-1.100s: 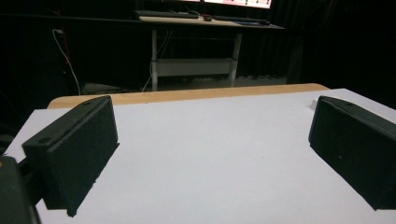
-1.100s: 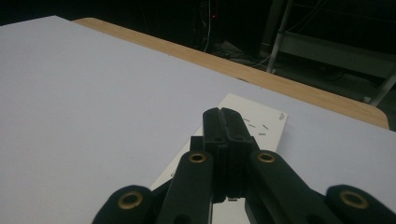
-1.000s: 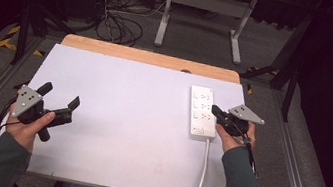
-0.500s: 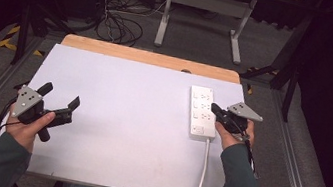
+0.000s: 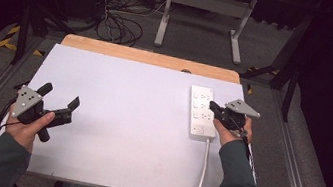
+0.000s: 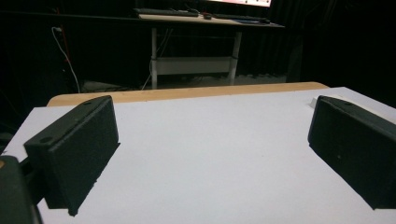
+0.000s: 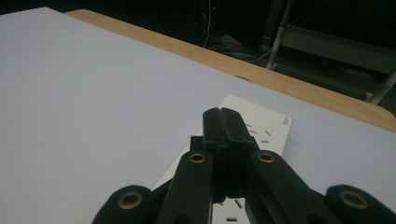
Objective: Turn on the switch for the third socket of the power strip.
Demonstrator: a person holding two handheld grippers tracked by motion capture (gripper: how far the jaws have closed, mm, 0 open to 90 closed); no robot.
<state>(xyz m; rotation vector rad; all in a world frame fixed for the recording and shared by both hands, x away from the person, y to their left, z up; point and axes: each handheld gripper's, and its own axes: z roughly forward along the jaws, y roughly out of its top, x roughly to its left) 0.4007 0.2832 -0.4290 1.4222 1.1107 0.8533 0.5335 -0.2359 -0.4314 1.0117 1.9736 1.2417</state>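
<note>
The right gripper (image 5: 214,107) was clenched with nothing between its jaws, held over the white power strip (image 5: 201,112), which lay flat near the table's (image 5: 119,91) right edge. The left gripper (image 5: 58,107) was held released, well apart.

A smooth matt white worktop (image 5: 120,116) with a bare wood strip along its far edge. A white plastic power strip (image 5: 200,111). Each hand-held gripper (image 5: 213,106) has matt black plastic jaws.

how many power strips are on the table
1. The white power strip lies near the table's right edge, its cord running back toward the person; the shut right hand-held gripper is over it.
</note>
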